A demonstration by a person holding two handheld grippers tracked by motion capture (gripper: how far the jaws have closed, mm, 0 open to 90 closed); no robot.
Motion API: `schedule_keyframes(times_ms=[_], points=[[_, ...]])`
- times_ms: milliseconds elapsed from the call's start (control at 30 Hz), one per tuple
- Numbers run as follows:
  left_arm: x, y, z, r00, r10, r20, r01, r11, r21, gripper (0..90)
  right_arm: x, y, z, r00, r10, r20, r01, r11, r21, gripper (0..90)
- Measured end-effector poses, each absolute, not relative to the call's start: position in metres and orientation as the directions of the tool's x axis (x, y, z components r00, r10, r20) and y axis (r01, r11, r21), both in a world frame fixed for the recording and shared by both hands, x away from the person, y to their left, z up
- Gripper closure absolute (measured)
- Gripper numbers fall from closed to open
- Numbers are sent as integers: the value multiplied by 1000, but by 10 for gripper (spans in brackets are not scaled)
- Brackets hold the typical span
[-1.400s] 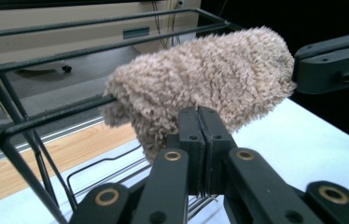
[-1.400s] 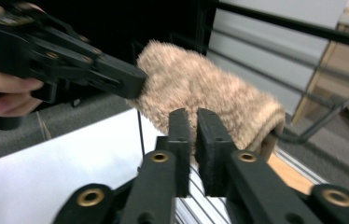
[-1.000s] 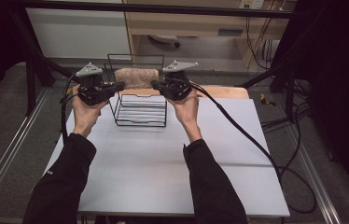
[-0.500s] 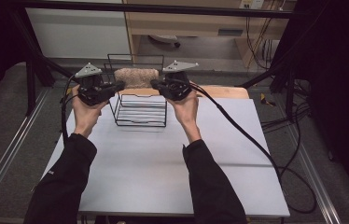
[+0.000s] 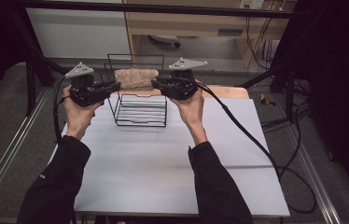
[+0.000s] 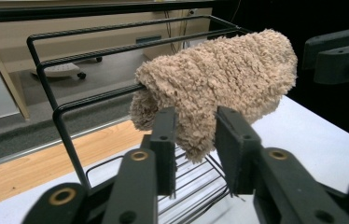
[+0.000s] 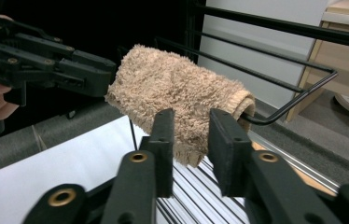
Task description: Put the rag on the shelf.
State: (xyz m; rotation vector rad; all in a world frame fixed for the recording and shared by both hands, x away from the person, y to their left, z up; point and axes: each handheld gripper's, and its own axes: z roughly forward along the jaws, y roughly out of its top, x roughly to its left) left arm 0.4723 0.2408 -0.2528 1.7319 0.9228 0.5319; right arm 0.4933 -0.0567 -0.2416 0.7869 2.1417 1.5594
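White counter [image 5: 163, 163] under dim surroundings, wooden furniture behind. Draped over the top rail of a black wire rack [image 5: 140, 109]: a tan fluffy terry towel [image 5: 136, 78], hanging down on both sides of the bar. Left gripper [image 5: 112, 86] and right gripper [image 5: 159, 83] at opposite ends of it, jaws just been opening, now spread part-way. Towel's lower fringe between each pair of jaws, pads [image 6: 165, 135] no longer pressing the pile. Hanging apparently done, cloth resting on the rail by itself. Left to do, by this reading: back both grippers away without dragging the towel off.
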Motion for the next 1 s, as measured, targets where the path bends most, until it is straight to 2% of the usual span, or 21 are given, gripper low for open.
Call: schedule_keyframes(times_ms=[267,433,667,1000], points=[[465,249,-255,602,794,-80,325,-152,934,488,486,-65,-233,-773,634,27,218,226,949,583],[459,253,-262,600,797,-66,330,-172,928,358,480,-69,-232,-780,624,40,230,227,946,414],[448,260,-279,604,794,-69,347,-184,920,237,473,-80,-236,-779,625,55,252,230,940,208],[433,268,-310,615,784,-84,382,-203,902,98,465,-100,-252,-781,621,63,275,251,928,69]])
